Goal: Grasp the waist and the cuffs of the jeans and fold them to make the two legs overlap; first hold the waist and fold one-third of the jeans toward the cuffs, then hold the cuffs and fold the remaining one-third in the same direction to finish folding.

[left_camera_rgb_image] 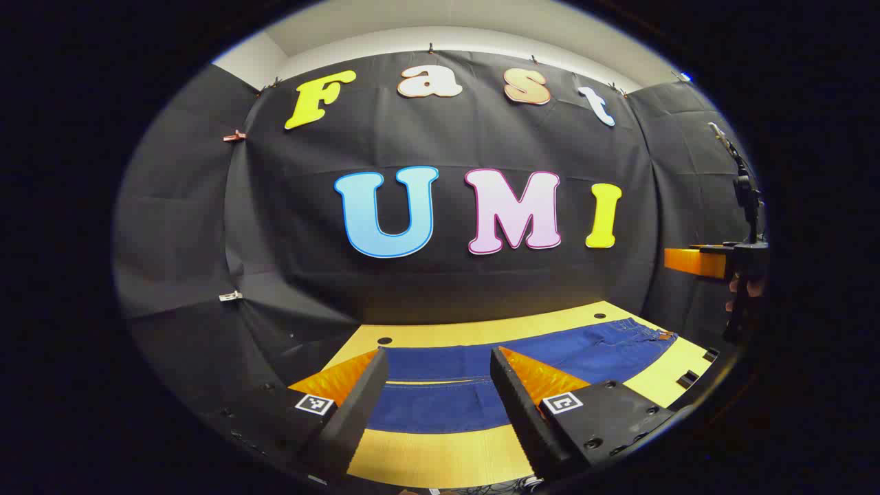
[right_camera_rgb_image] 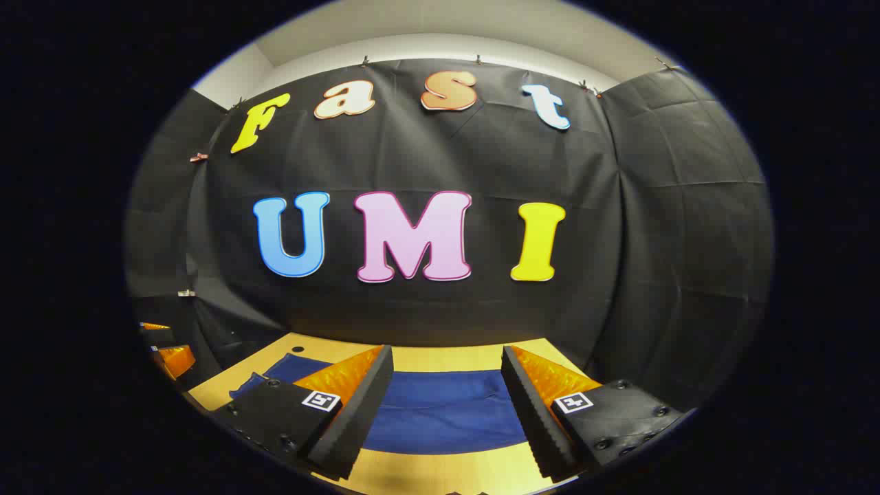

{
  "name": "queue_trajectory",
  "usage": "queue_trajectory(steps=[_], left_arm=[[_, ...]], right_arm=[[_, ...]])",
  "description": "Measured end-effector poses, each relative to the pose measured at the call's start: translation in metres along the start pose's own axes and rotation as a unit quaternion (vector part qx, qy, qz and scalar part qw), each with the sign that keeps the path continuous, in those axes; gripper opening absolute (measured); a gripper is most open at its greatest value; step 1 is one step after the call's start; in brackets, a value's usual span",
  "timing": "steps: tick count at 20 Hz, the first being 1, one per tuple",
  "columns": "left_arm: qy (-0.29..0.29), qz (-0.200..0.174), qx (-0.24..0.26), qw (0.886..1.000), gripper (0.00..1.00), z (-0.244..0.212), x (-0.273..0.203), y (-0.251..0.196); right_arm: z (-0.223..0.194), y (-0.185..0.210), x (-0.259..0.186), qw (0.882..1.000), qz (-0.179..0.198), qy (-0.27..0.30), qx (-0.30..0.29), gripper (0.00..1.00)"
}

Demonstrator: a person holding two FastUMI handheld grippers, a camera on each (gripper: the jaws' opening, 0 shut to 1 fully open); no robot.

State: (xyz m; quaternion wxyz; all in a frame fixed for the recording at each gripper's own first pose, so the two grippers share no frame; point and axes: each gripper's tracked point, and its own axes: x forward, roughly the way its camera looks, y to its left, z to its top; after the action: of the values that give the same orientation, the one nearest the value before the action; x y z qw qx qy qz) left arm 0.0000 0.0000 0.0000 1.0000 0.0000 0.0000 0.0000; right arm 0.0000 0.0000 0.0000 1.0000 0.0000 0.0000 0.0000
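On the table [left_camera_rgb_image: 440, 457] | jeans [left_camera_rgb_image: 481, 371] lying flat, nothing gripped yet | left gripper [left_camera_rgb_image: 434, 392] and right gripper [right_camera_rgb_image: 447, 395] both jaws wide open above them | we reckon pinching one layer could skew the fold

Left gripper [left_camera_rgb_image: 438, 371] hovers above the table [left_camera_rgb_image: 440, 454], jaws wide apart, gripping nothing. Right gripper [right_camera_rgb_image: 447, 371] likewise hangs above the table, jaws spread, a hand [left_camera_rgb_image: 746, 289] holding it.
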Motion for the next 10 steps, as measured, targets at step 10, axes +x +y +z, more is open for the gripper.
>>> queue_trajectory(steps=[10], left_arm=[[-0.003,-0.013,0.007,1.000,0.94,0.002,-0.007,-0.017]], right_arm=[[-0.002,0.036,0.006,0.999,0.048,0.000,-0.015,0.97]])
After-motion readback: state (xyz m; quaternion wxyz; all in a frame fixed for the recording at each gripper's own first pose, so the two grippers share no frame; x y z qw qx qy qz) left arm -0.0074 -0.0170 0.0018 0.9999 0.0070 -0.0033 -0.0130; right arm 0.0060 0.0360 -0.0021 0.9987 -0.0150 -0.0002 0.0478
